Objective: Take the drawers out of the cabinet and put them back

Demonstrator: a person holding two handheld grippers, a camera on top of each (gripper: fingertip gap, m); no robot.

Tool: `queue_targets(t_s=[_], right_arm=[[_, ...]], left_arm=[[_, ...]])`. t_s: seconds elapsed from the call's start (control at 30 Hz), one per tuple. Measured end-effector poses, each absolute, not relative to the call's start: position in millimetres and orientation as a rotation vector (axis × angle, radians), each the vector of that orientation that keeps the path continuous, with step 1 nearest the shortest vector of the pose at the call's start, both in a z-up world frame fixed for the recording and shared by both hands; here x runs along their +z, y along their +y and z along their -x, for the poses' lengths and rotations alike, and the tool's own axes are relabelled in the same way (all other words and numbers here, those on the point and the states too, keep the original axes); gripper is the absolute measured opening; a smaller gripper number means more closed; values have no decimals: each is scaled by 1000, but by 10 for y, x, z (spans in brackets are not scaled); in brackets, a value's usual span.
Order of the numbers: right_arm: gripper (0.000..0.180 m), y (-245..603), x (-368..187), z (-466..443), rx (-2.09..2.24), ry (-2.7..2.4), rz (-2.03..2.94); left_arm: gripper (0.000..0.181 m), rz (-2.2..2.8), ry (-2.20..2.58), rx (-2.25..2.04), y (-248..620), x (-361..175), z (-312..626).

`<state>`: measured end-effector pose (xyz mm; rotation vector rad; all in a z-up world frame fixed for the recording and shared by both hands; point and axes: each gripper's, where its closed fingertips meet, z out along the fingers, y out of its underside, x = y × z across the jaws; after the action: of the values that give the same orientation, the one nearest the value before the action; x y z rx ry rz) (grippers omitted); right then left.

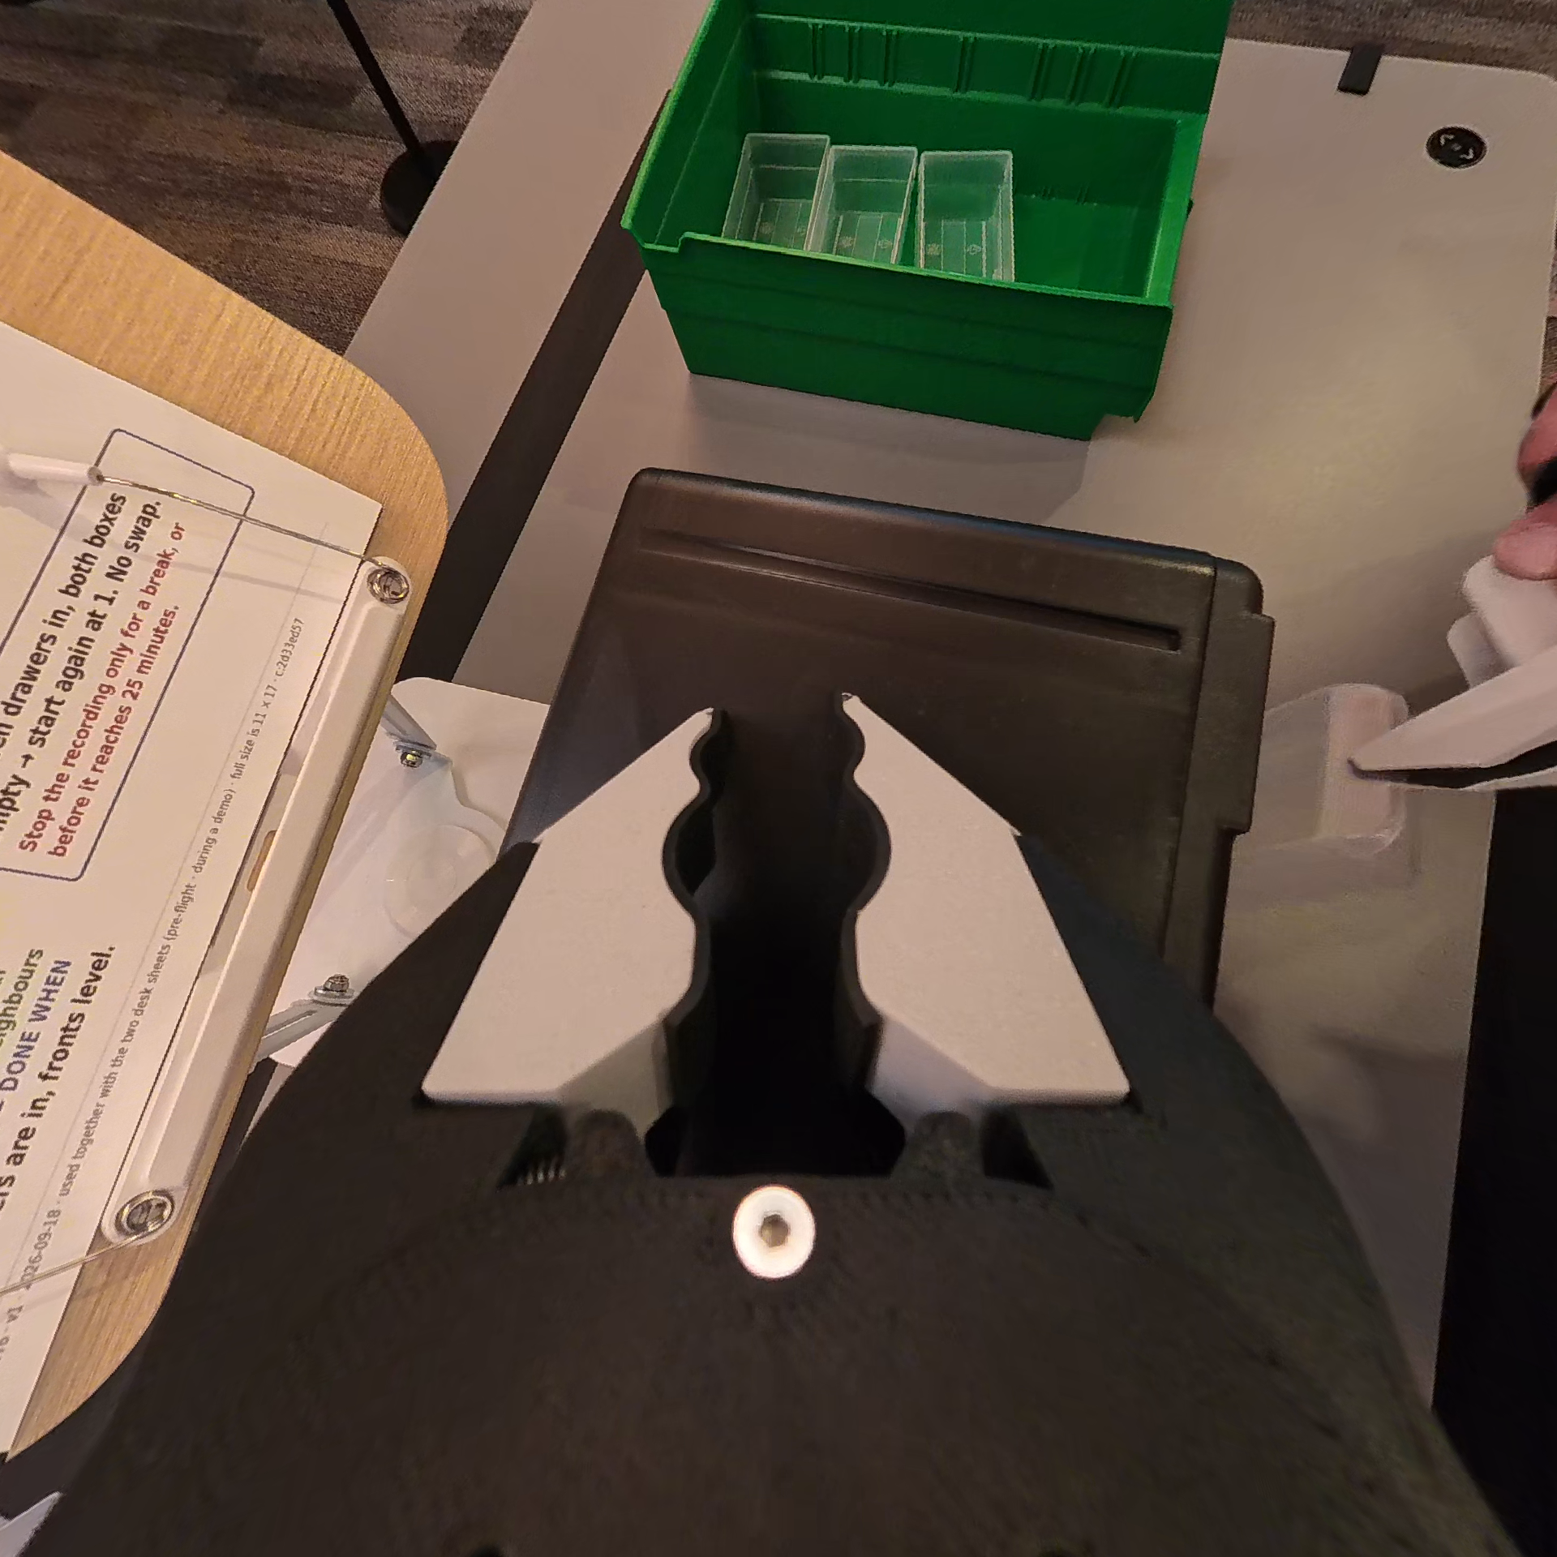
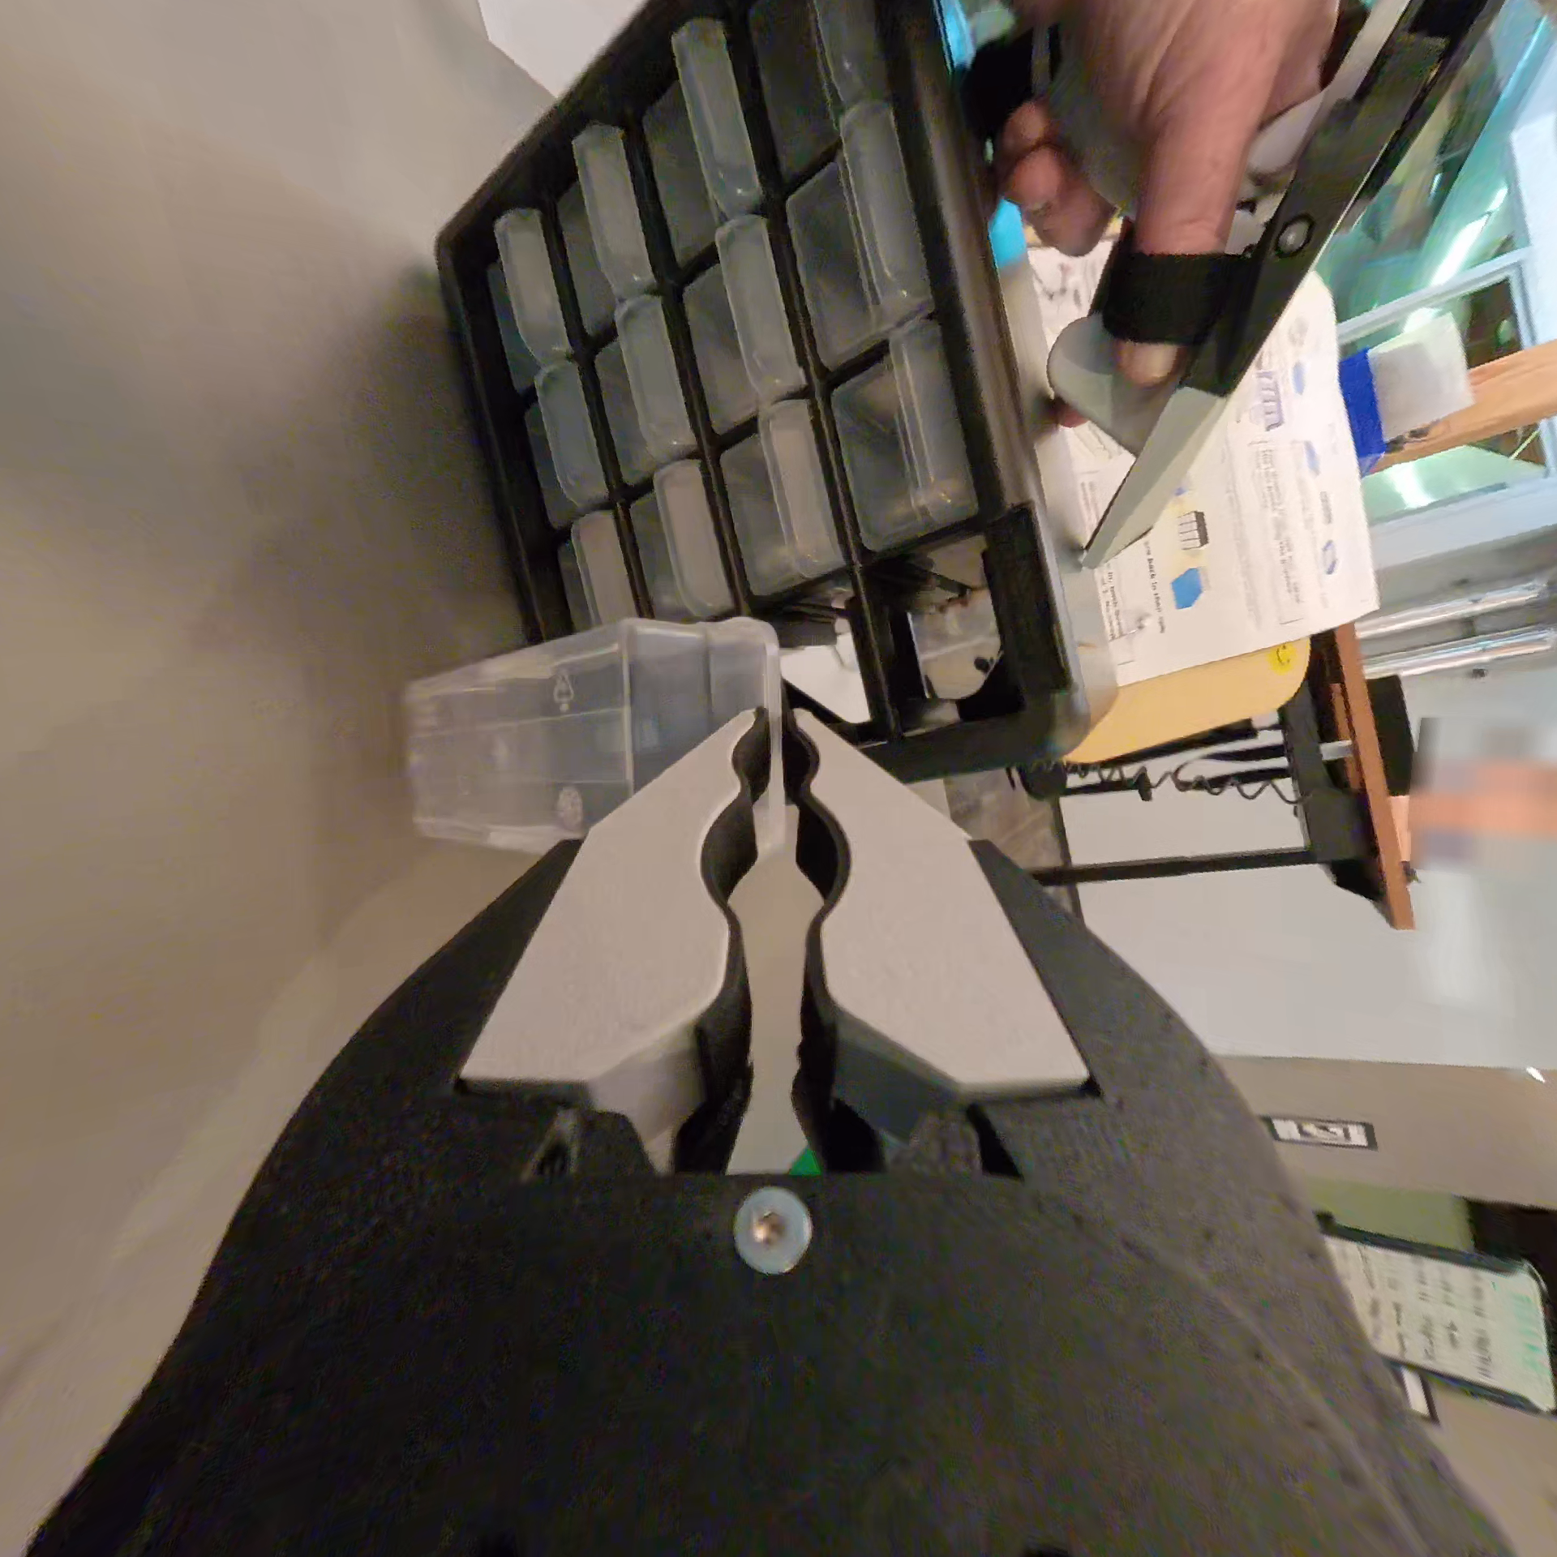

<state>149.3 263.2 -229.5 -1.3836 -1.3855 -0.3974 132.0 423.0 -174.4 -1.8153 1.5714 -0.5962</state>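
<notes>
The black drawer cabinet [image 1: 927, 607] stands on the grey table. In the right wrist view its front [image 2: 1024, 556] shows a grid of several clear drawers and one empty slot [image 2: 952, 640] at a corner. My left gripper [image 1: 779, 708] is open and empty, pointing down over the cabinet's top. It also shows in the right wrist view [image 2: 1095, 552], with its tip by the cabinet's top. My right gripper [image 2: 779, 724] is shut on the front lip of a clear drawer [image 2: 581, 733], held just outside the cabinet front. That drawer [image 1: 1340, 783] and the right gripper [image 1: 1382, 762] show beside the cabinet.
A green bin [image 1: 927, 337] behind the cabinet holds three clear drawers [image 1: 868, 202]. A wooden side table [image 1: 253, 404] with an instruction sheet in a clear holder [image 1: 168, 758] stands at the left. A person's hand [image 2: 1163, 126] holds the left gripper.
</notes>
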Motion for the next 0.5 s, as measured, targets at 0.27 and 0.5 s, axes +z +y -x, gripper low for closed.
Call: queue_targets(t_s=[0.27, 0.5], right_arm=[[1, 2192, -2431, -1719, -447, -1382, 1271], [5, 1701, -2634, -1969, -387, -1489, 1362]], left_arm=[[23, 1811, 1574, -593, 4231, -1743, -1320], [23, 1805, 1574, -583, 4236, -1743, -1321]])
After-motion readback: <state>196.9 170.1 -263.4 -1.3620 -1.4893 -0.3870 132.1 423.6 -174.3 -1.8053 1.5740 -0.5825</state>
